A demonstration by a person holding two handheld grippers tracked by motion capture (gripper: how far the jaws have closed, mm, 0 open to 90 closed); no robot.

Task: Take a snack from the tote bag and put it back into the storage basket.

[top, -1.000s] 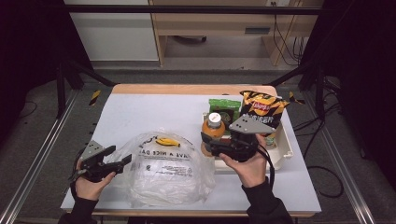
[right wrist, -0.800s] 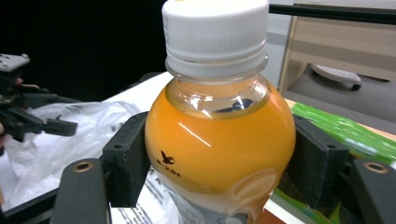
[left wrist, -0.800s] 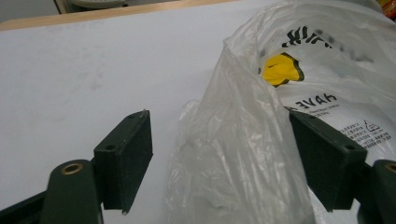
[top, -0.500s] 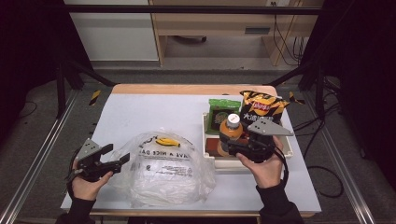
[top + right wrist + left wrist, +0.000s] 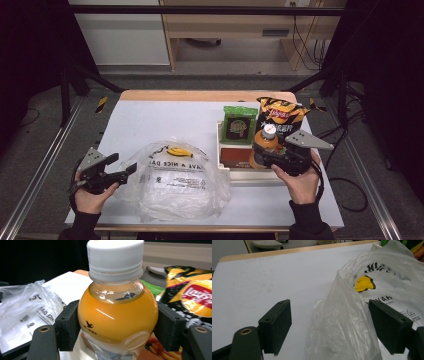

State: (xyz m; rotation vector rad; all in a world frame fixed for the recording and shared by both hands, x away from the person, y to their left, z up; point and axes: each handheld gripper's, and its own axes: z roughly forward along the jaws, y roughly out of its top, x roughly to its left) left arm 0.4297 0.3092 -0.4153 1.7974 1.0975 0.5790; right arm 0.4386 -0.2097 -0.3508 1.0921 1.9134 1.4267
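Your right gripper: closed on the orange juice bottle.
Your left gripper: jaws wide around the plastic bag edge.

We held our left gripper low at the near left of the table, our left hand wrapped under its body, fingers curled around it. Its jaws stood wide apart and pointed to the right, level with the tabletop. Our right hand came up from the near edge at the right, forearm in a dark sleeve, wrist bent slightly inward. The right gripper pointed left, its grey three-cornered plate on top, and its jaws were clamped, each pad pressed flat against what sat between them.
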